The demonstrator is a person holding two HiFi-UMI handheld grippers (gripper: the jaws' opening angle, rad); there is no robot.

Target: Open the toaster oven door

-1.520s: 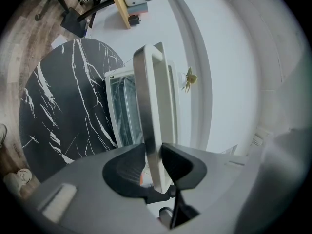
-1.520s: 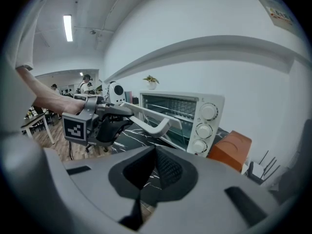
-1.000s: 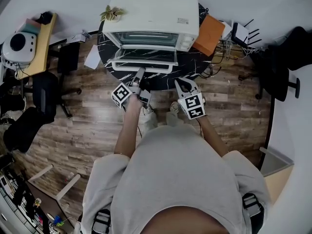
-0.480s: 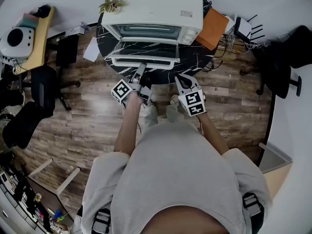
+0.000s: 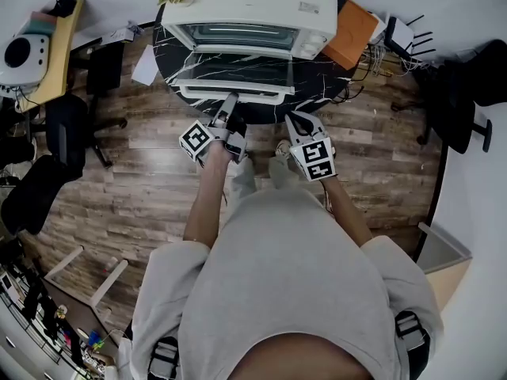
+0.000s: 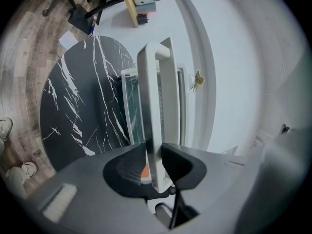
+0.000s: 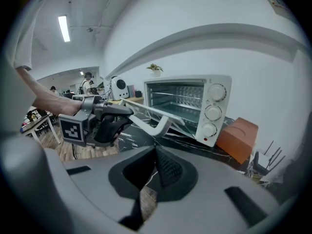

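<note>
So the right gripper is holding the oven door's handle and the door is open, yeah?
Not quite. It's the left gripper that is holding the handle. The left gripper view shows the handle pinched between its jaws. The right gripper is shut with nothing in it. The door is open, as you said.

White toaster oven (image 5: 253, 6); black, white-veined table (image 5: 321, 81); orange box (image 5: 351, 34).

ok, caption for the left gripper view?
Left gripper clamped on the handle of the open toaster oven door, black marble table beneath.
</note>
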